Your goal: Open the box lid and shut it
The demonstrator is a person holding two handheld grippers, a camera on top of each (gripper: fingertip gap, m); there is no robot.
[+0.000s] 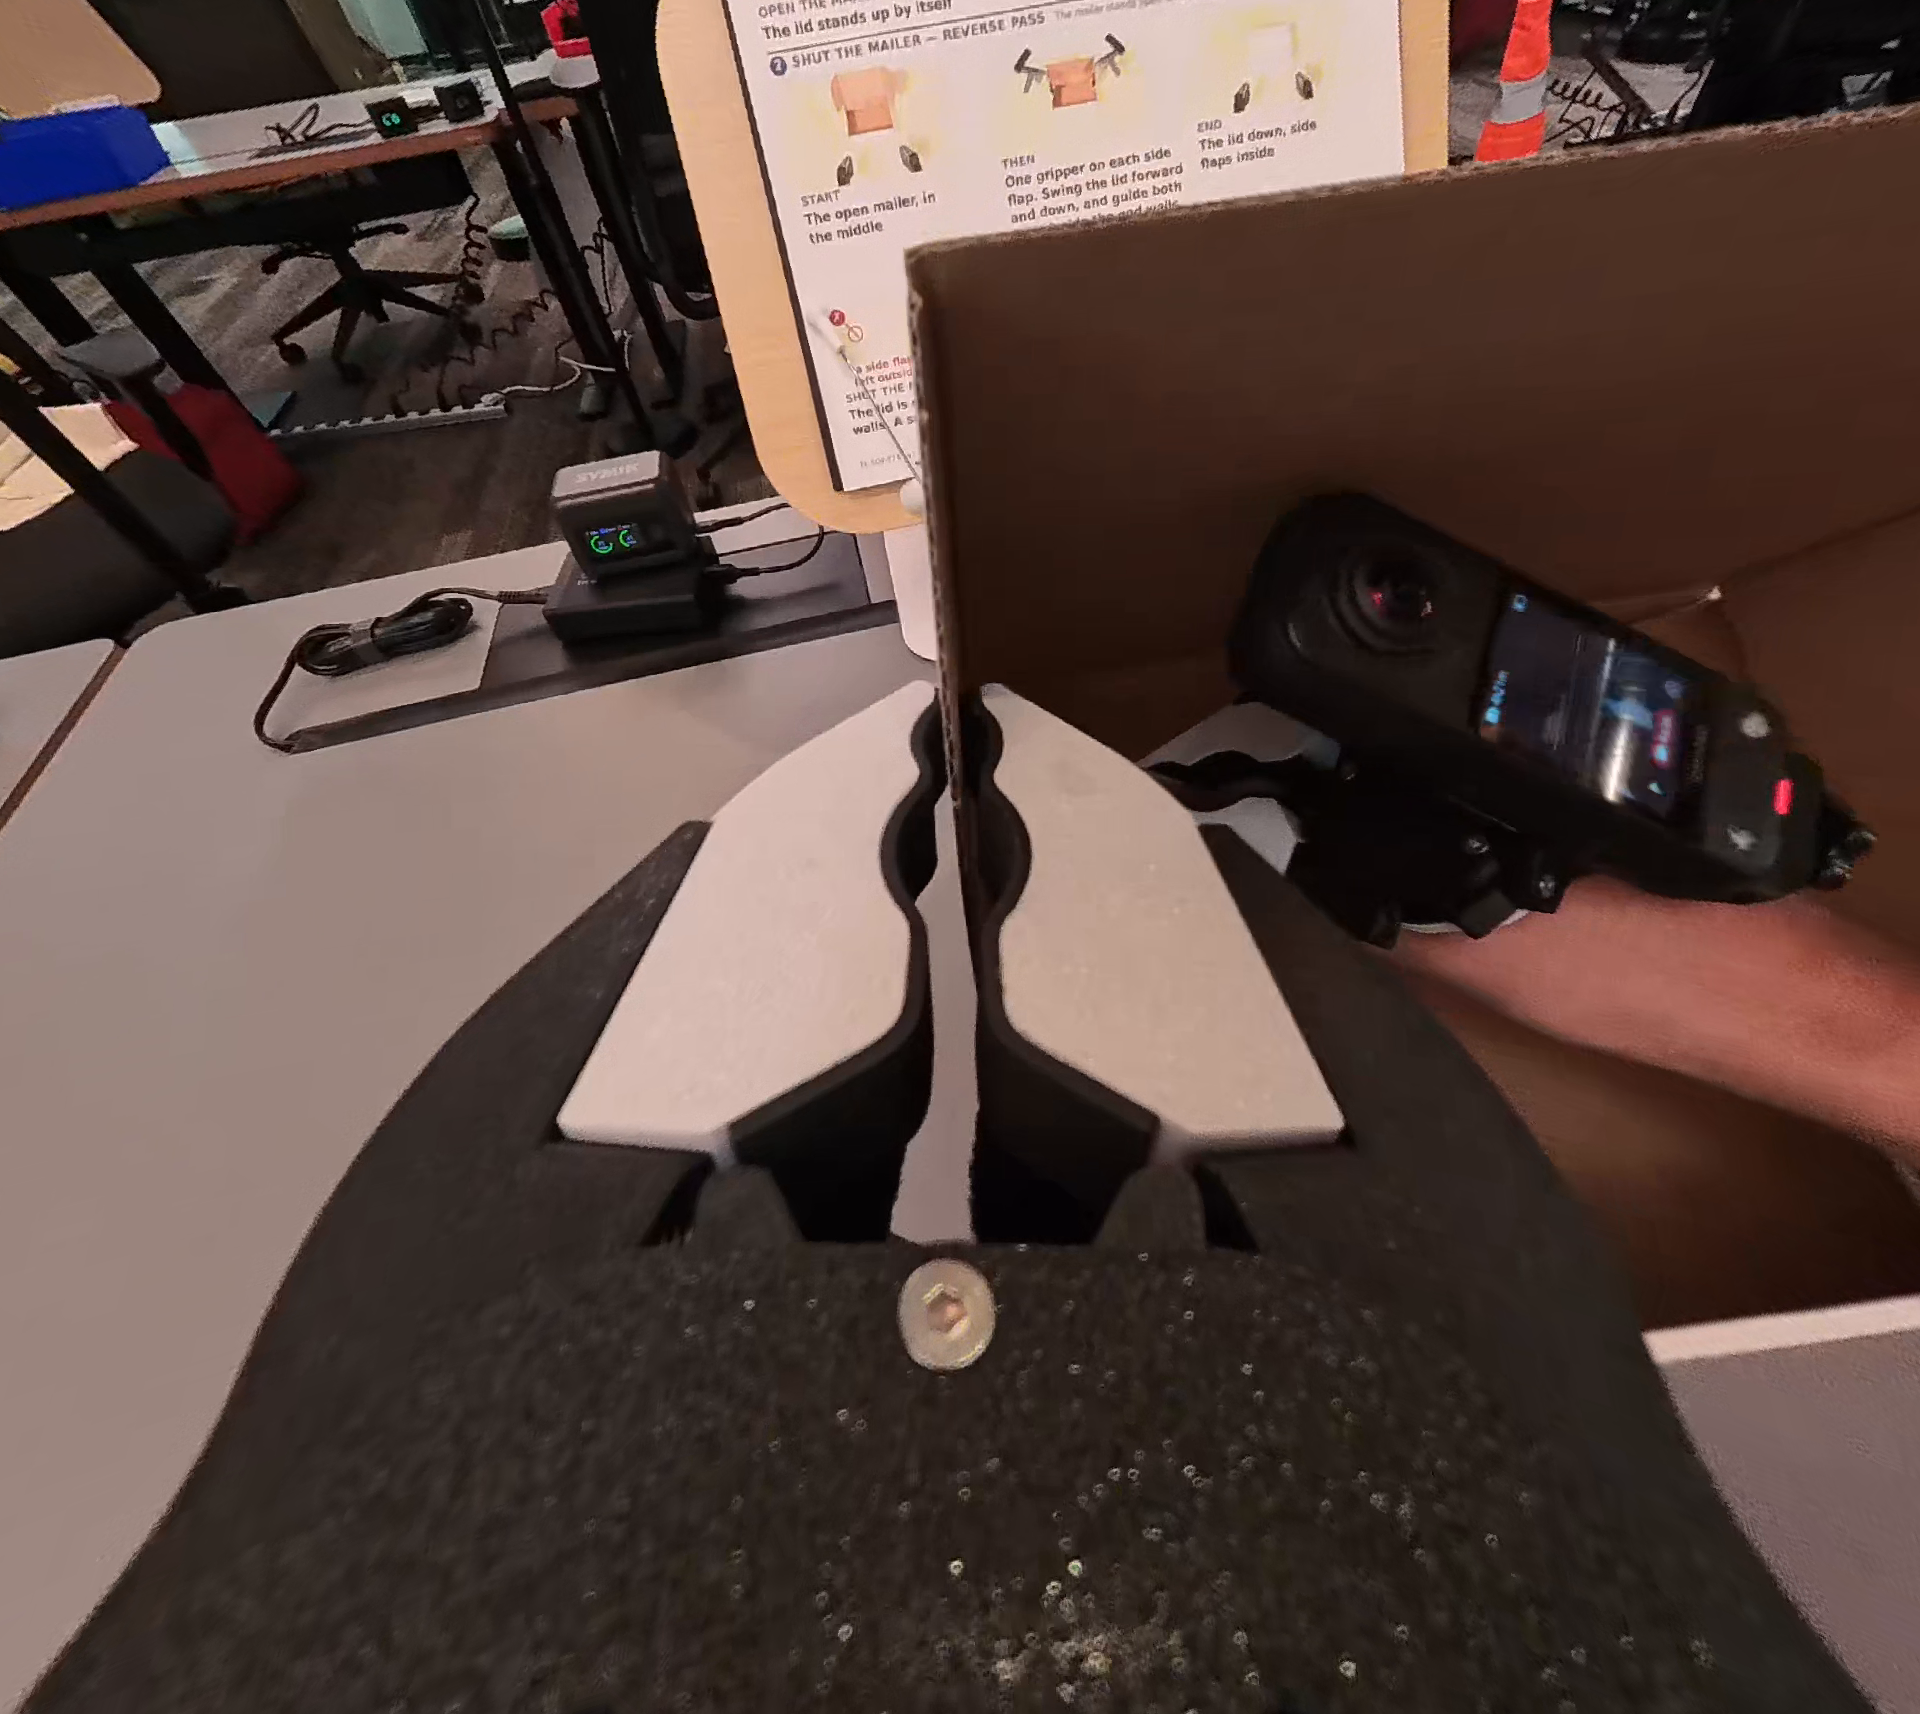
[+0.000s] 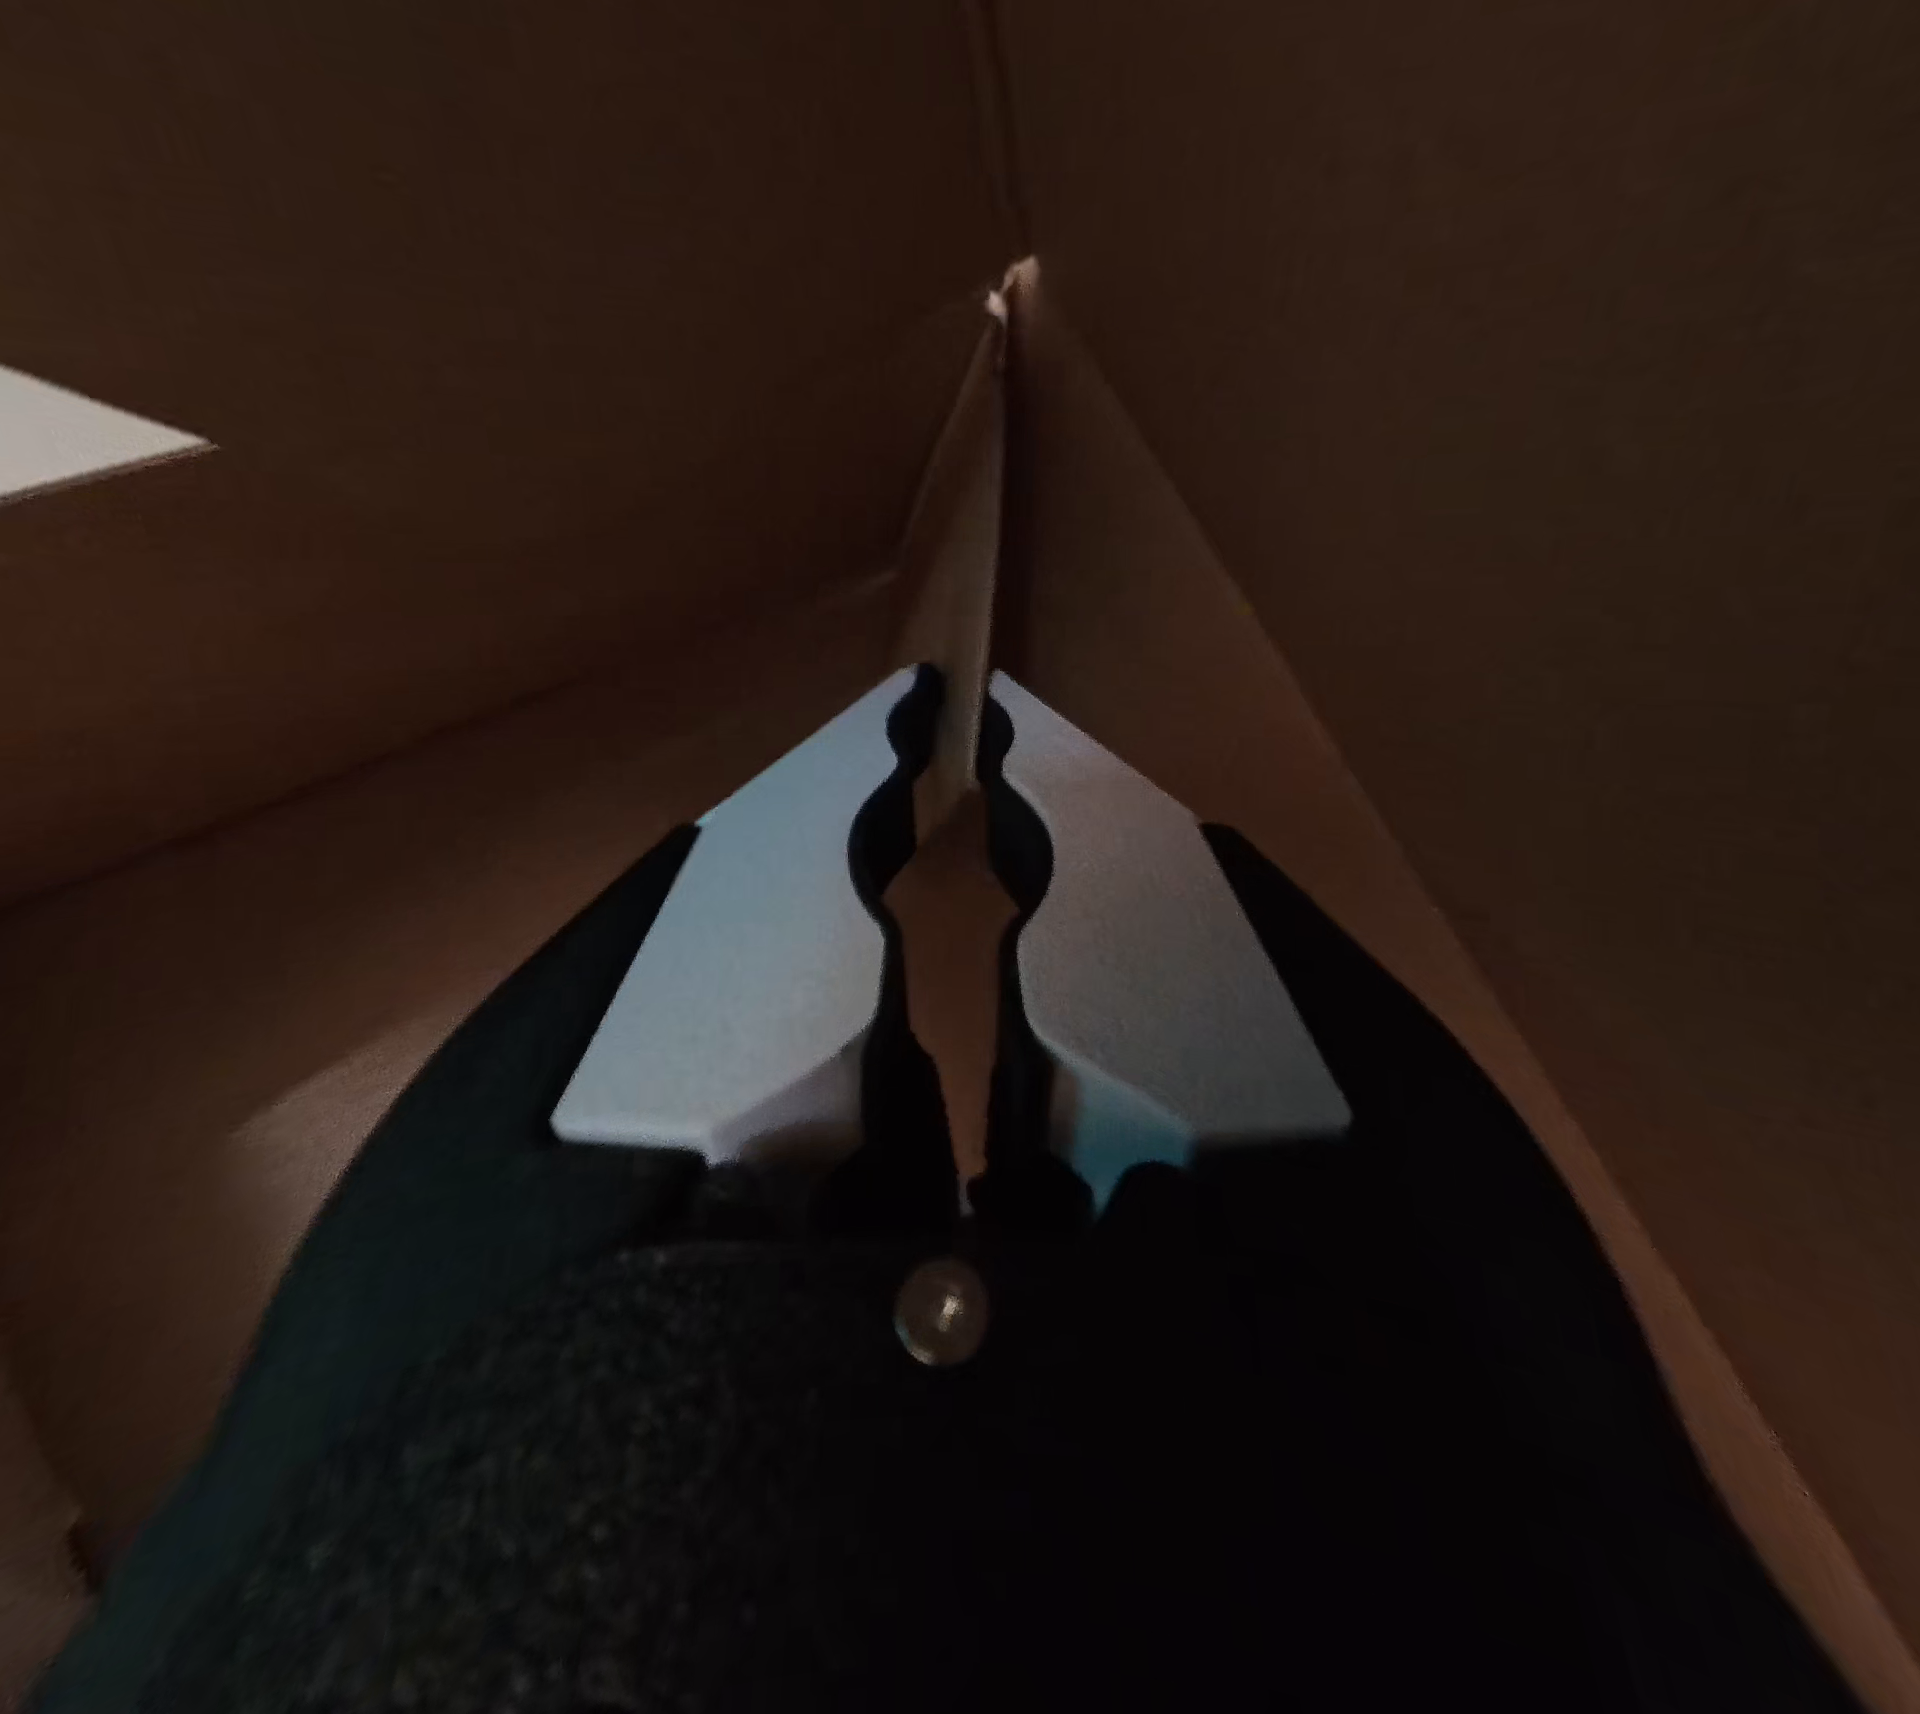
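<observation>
On the grey table, both grippers pinch cardboard flaps of the open brown box.

Largest is the box, standing at the table's right side with its lid up and a printed instruction sheet behind it. Next, the left gripper is closed on the lid's upright side flap. Inside the dim box, the right gripper seems clamped on another flap by a corner. Smallest, a black charger sits far back.
</observation>
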